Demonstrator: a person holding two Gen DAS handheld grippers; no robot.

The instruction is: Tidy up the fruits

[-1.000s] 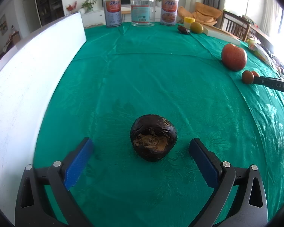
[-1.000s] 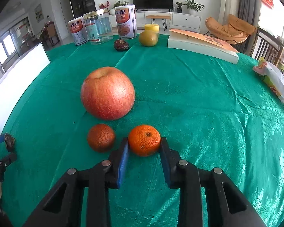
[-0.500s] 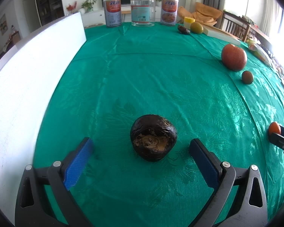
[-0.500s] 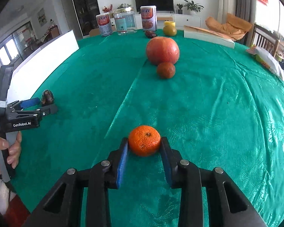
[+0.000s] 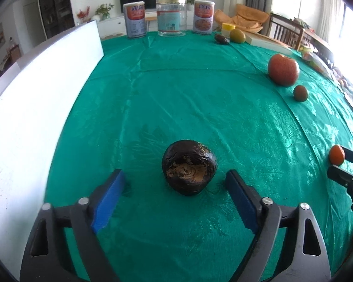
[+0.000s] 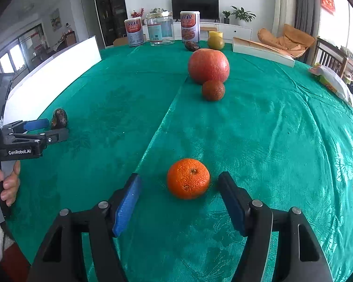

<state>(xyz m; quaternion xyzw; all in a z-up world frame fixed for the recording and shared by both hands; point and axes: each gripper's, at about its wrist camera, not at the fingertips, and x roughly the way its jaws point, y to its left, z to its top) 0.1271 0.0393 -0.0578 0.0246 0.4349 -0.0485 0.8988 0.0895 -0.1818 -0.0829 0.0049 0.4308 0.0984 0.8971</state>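
both tongs changed: right gripper (image 6: 180, 196) just opened, pads off the orange (image 6: 188, 178), now set down on the cloth (image 6: 270, 129) w/ gaps each side. left gripper (image 5: 175, 193) just narrowed round the dark fruit (image 5: 189, 167), not touching yet; pickup likely next.

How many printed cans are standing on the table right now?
2. One printed can stands left of the clear jar at the far edge, the other printed can right of it. Nothing seems to hide more.

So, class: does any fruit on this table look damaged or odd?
Yes. The dark fruit between the left tool's open jaws looks shrivelled, black and wrinkled with a brown crusty patch. The orange looks sound.
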